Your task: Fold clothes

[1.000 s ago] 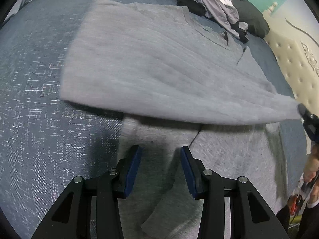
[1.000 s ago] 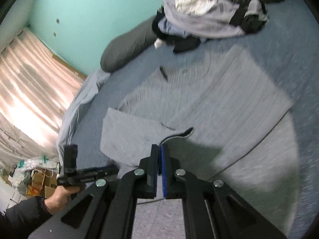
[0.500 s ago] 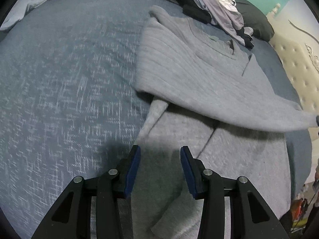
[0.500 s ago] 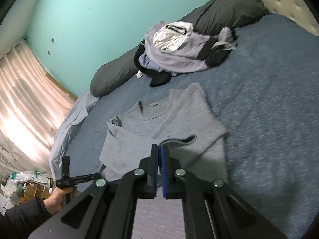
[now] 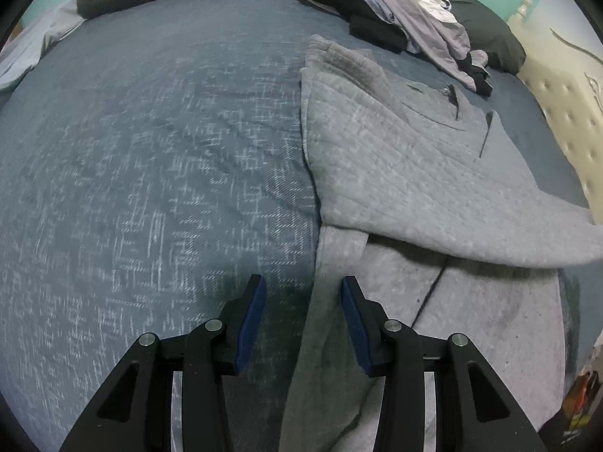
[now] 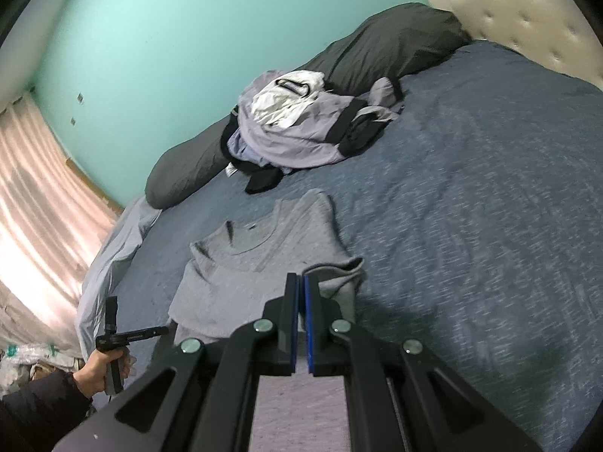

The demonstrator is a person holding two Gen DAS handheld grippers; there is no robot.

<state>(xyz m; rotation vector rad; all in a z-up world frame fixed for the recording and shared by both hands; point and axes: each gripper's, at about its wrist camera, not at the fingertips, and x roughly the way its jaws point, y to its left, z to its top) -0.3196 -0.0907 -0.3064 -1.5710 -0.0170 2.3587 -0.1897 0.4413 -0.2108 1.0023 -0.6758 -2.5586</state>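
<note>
A: Where do we have the grey shirt (image 5: 407, 173)?

B: It lies on the blue bedspread (image 5: 158, 158), towards the headboard (image 5: 565, 113) side in our left wrist view. One side is folded over the body, and the folded layer runs off to the right edge of that view, lifted a little above the cloth beneath it.

A: And our right gripper (image 6: 301, 286)?

B: Its jaws are clenched, pads almost together, with a grey fold of the shirt bunched right at the tips. We read that as a pinch on the shirt's edge, with the cloth draping down from the jaws.

A: Our left gripper (image 5: 303, 293)?

B: Its jaws are released, standing apart above the bed. The shirt's lower left edge passes beneath the gap, but neither pad presses on it.

A: What else do we see on the bed?

B: A pile of clothes (image 6: 301, 128), lilac, white and black, lies beyond the shirt's collar, against a dark grey pillow (image 6: 392, 45). In the right wrist view our left hand (image 6: 105, 369) grips its handle at the lower left, near the bed's edge, with a teal wall (image 6: 181, 45) behind.
</note>
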